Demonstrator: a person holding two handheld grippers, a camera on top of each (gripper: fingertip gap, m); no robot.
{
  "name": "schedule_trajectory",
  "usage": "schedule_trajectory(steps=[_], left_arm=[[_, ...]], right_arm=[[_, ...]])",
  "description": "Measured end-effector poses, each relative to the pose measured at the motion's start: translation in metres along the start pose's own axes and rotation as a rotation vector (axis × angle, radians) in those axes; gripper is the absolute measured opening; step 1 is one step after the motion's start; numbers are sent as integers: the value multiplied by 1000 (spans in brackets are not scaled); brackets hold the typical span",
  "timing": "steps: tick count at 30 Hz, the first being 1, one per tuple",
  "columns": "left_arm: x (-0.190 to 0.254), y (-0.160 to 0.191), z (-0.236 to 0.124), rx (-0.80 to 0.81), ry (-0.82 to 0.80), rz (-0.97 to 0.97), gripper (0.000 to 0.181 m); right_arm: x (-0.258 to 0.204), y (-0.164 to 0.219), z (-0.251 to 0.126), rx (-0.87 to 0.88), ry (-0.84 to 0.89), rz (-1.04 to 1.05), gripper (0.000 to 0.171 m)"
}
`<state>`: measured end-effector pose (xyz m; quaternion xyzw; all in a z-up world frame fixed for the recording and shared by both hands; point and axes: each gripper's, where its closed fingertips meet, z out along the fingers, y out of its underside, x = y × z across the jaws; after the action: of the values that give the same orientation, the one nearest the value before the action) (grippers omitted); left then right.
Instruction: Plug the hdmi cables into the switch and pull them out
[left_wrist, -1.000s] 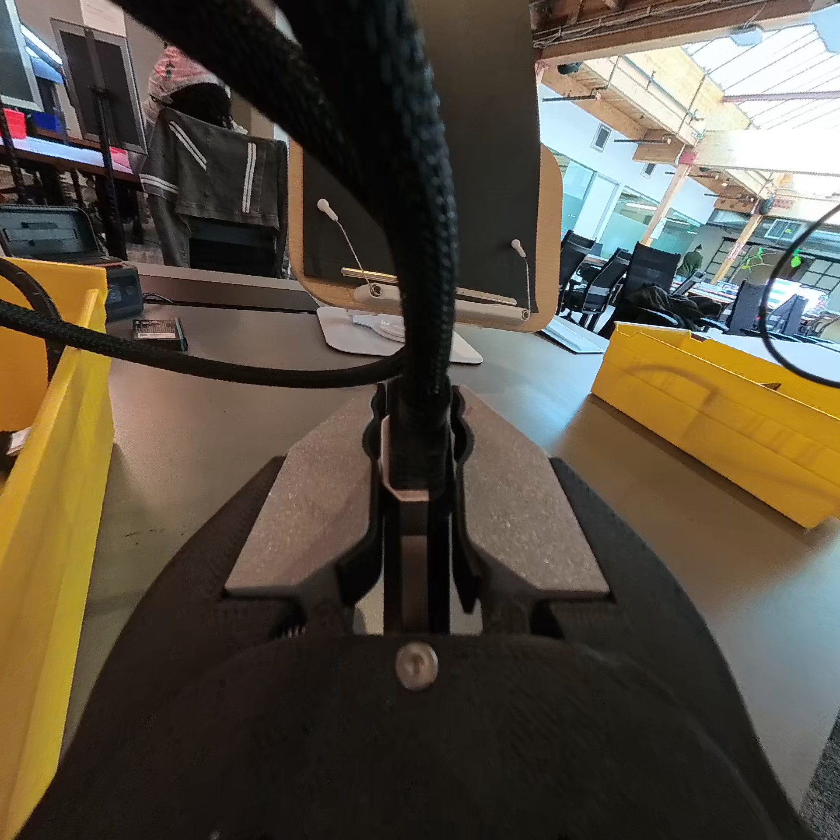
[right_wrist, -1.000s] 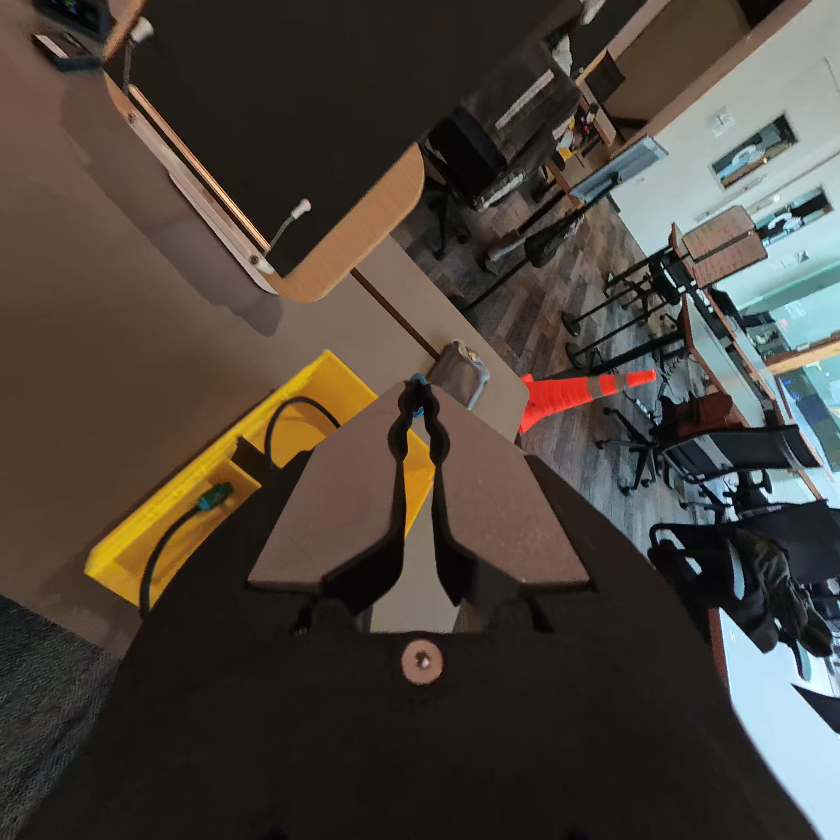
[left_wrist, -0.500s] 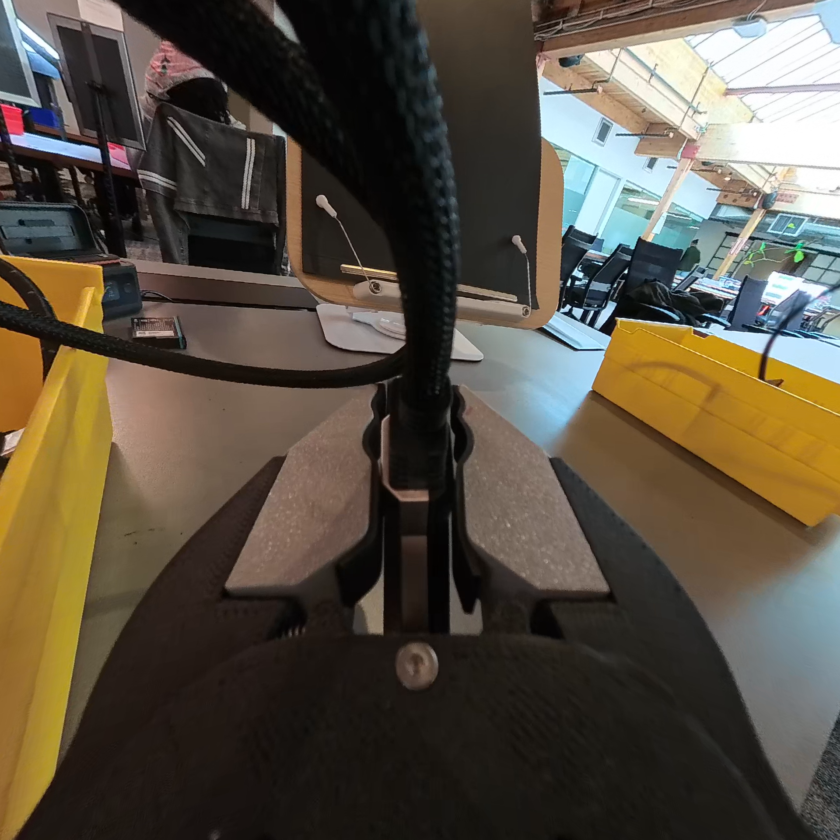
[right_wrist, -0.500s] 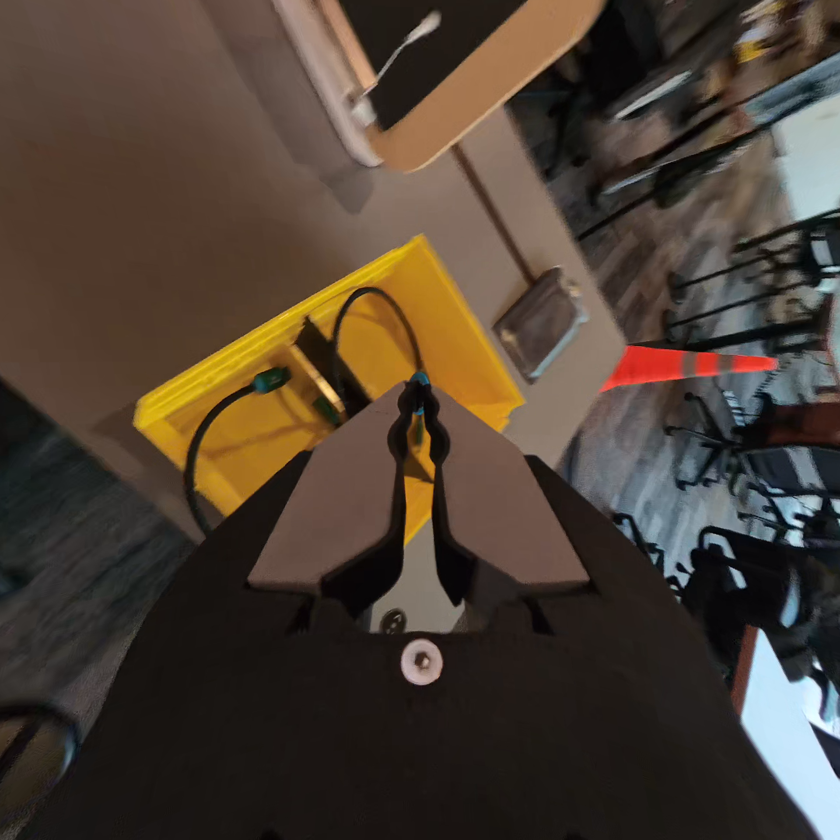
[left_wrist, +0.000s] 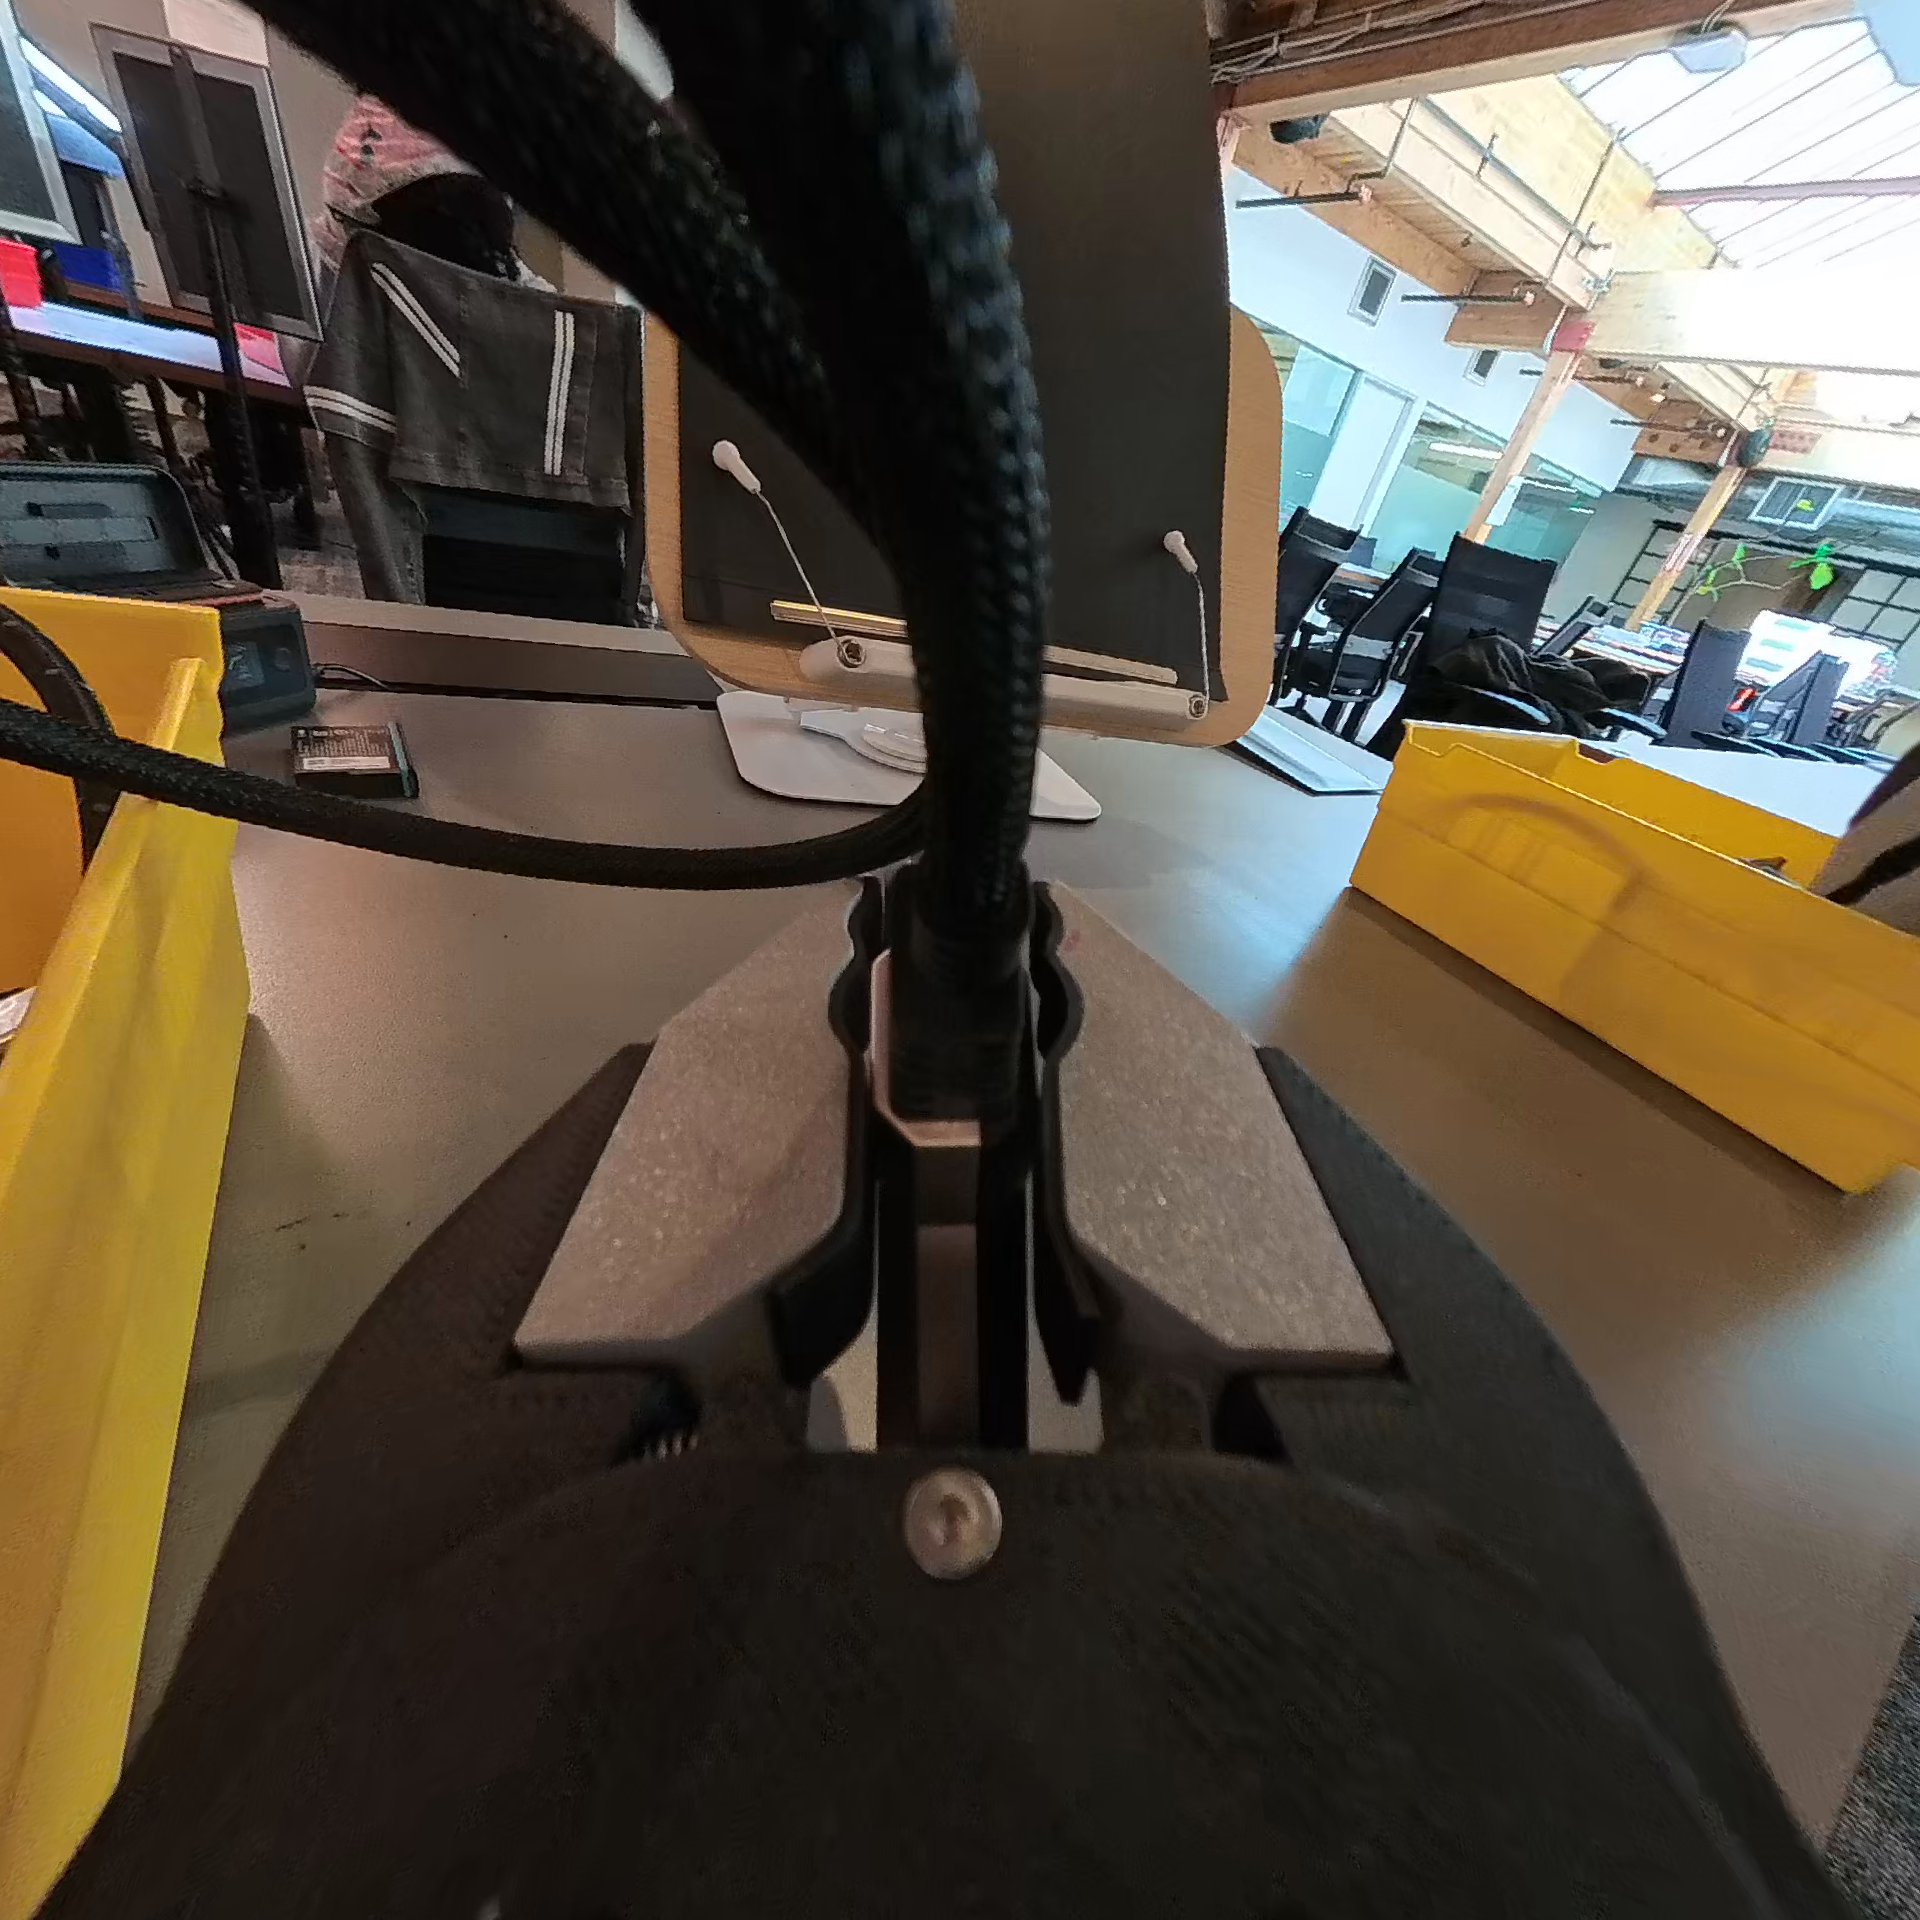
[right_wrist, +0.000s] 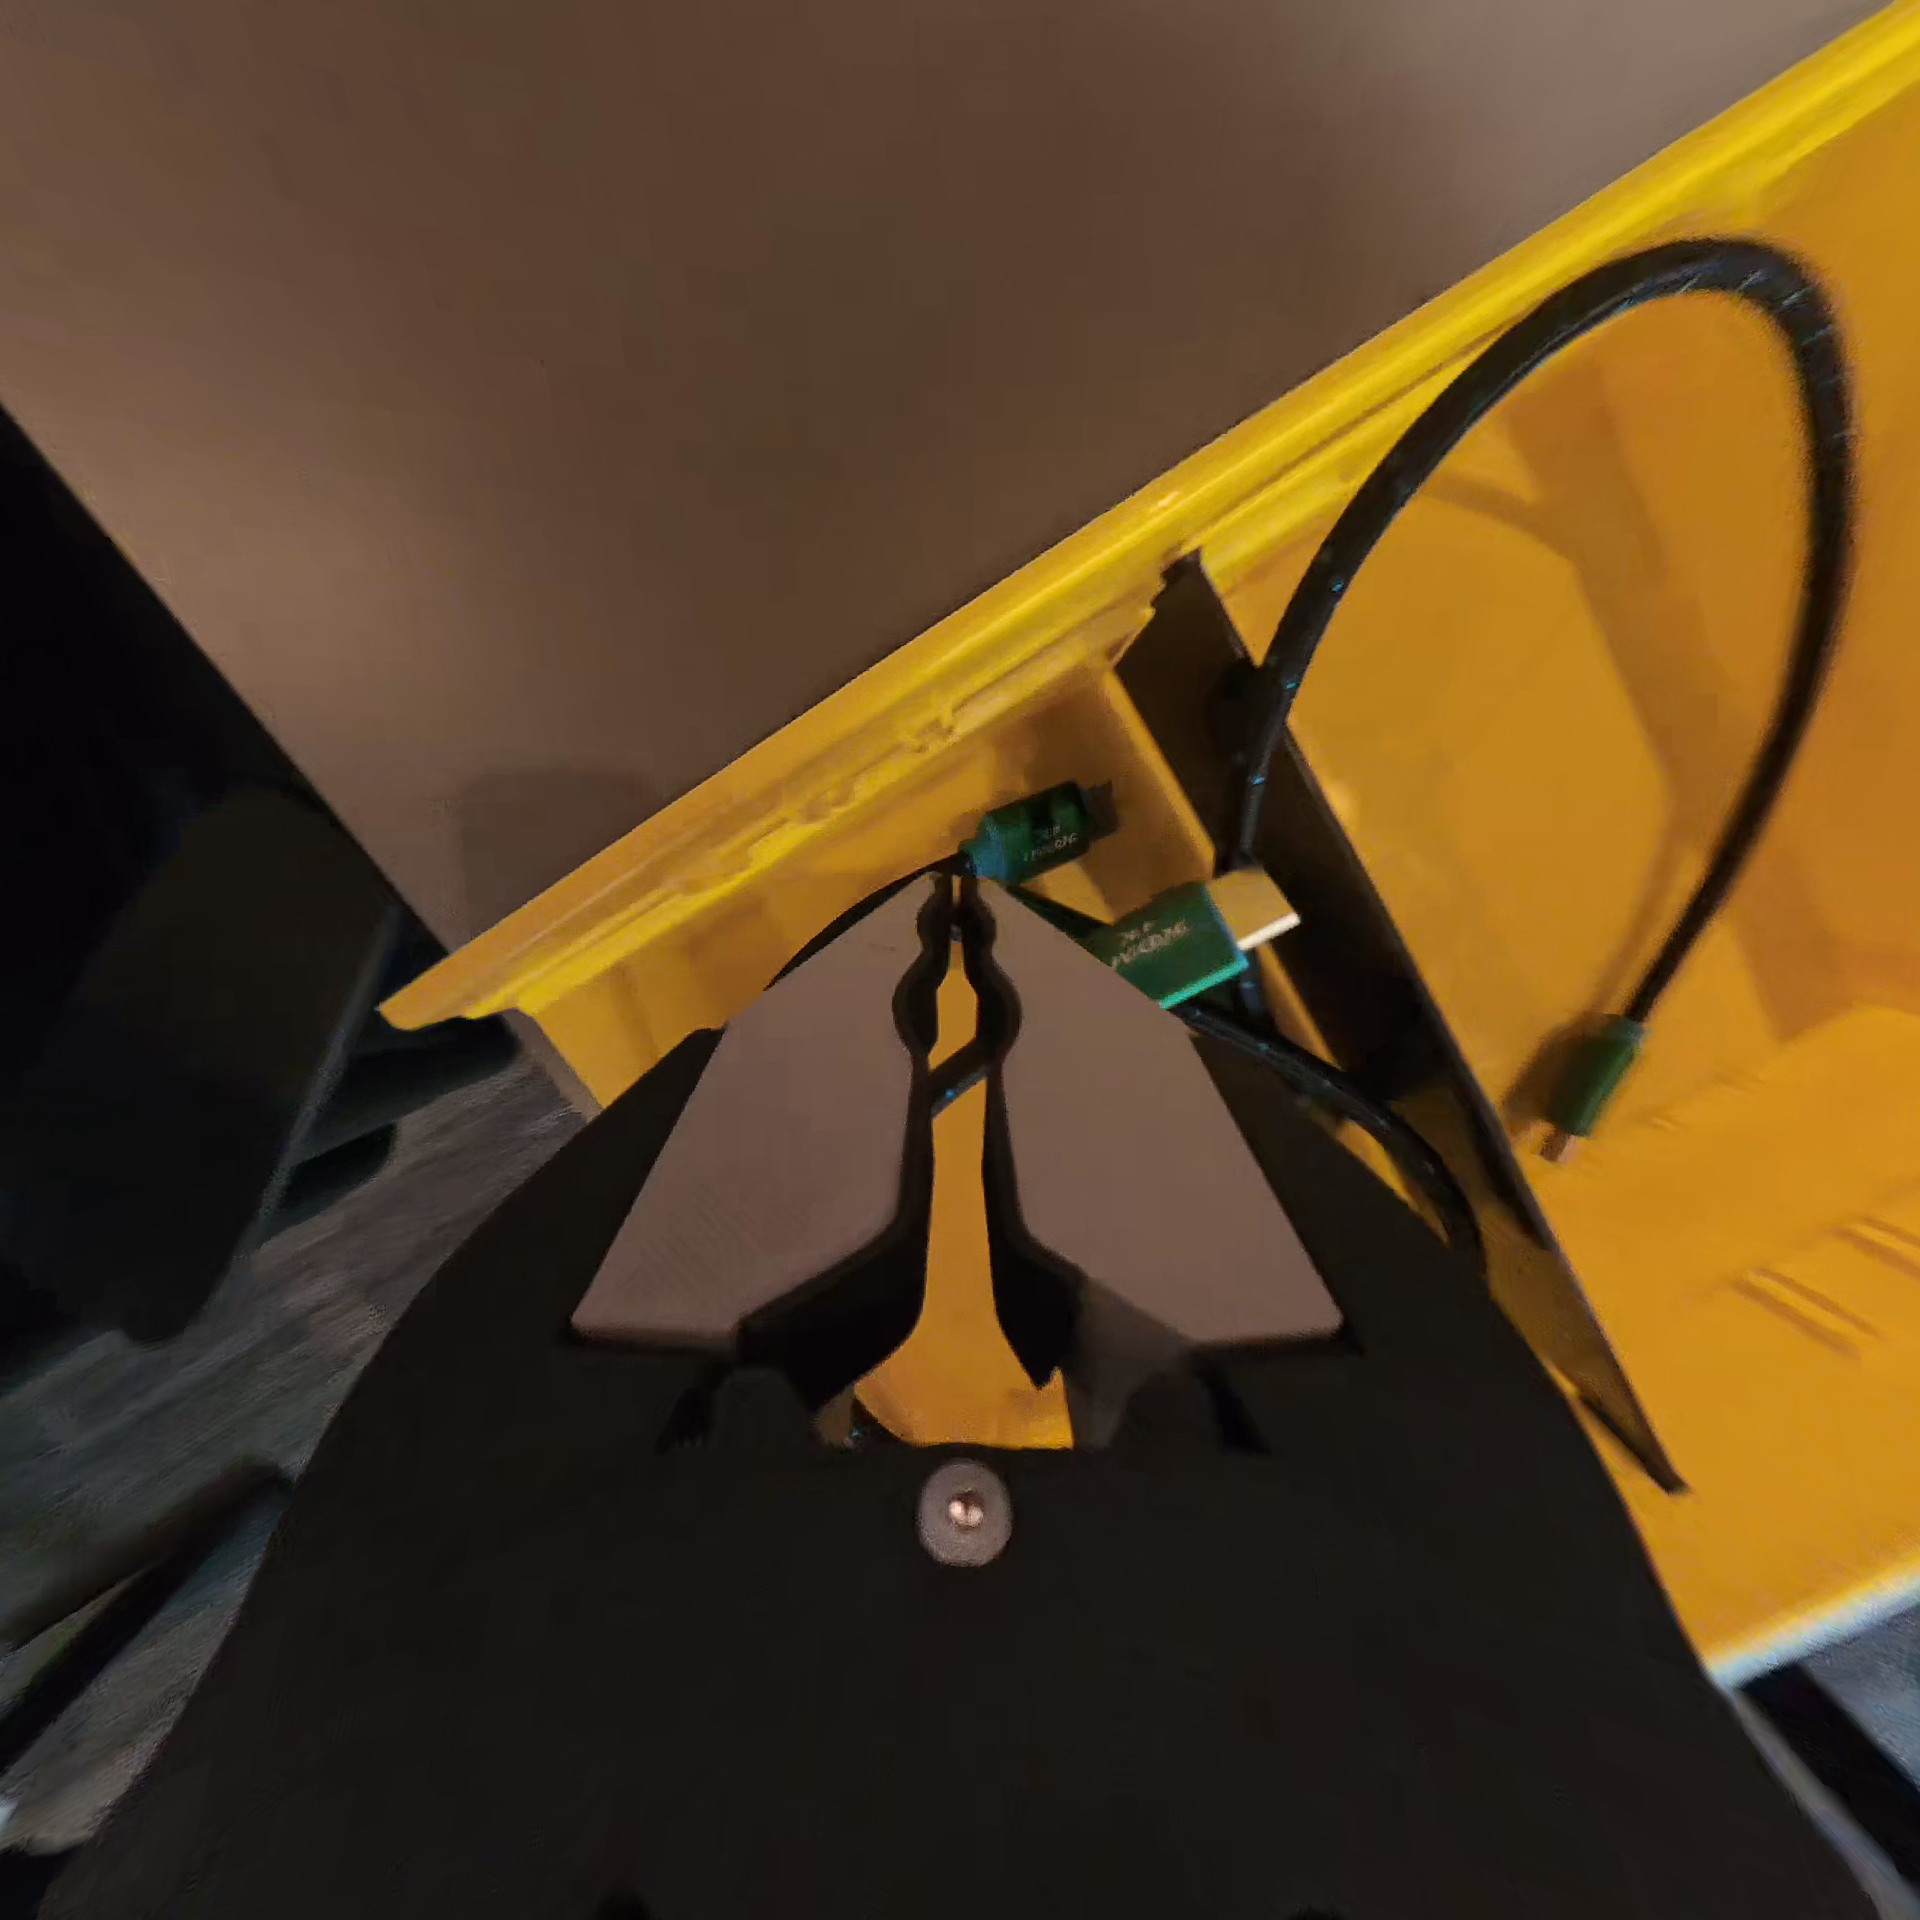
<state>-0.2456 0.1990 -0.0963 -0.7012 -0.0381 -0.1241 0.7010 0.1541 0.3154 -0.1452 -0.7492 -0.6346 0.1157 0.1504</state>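
Observation:
In the left wrist view my left gripper (left_wrist: 954, 935) is shut on the slim silver end piece (left_wrist: 928, 1127) of a thick black braided cable (left_wrist: 977, 520). The cable arcs up and loops off to the left; I cannot tell whether the end piece is a plug or the switch. In the right wrist view my right gripper (right_wrist: 956, 899) hangs over a yellow bin (right_wrist: 831, 769), shut on a thin black cable (right_wrist: 954, 1078) just behind its green plug (right_wrist: 1039, 836). A second green plug (right_wrist: 1169, 945) with a gold tip lies beside it.
A black divider (right_wrist: 1309, 831) splits the bin; beyond it lies a looped thin cable (right_wrist: 1766, 343) with a third green plug (right_wrist: 1600, 1075). In the left wrist view, yellow bins stand left (left_wrist: 104, 1039) and right (left_wrist: 1610, 935), and a board on a white stand (left_wrist: 1242, 540) is ahead. The tips of one gripper are about 40 centimetres away from the tips of the other.
The right gripper has swung down from facing the room to close over the yellow bin, still pinching the thin cable. The left gripper has barely moved.

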Motion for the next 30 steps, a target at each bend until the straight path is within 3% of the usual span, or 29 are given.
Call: schedule_trajectory(steps=[1, 3, 5, 10, 14, 18, 23, 26, 28, 30], left_arm=[[0, 0, 0, 0, 0, -2, 26], [0, 0, 0, 1, 2, -1, 26], [3, 0, 0, 3, 23, -1, 26], [16, 1, 4, -4, 100, 3, 26], [41, 4, 7, -17, 250, -3, 26], [71, 11, 6, -51, 427, -6, 26], [99, 19, 0, -101, 582, 21, 26], [108, 19, -5, -99, 655, -6, 26], [105, 16, -5, -92, 671, -52, 26], [101, 11, -6, -74, 686, -122, 26]], right_arm=[[-2, 2, 3, -22, -45, 28, 0], [-7, 1, 1, -37, -118, 75, 2], [-12, -14, -15, 56, -149, 58, 3], [1, -68, -90, 388, 42, 35, 31], [-54, -128, -117, 666, -18, -89, 40], [-127, -190, -77, 842, -160, -213, 47], [-173, -255, 24, 818, -349, -247, 58], [-189, -279, 59, 819, -472, -275, 68], [-202, -283, 63, 850, -594, -325, 52], [-209, -281, 63, 875, -671, -350, 49]])
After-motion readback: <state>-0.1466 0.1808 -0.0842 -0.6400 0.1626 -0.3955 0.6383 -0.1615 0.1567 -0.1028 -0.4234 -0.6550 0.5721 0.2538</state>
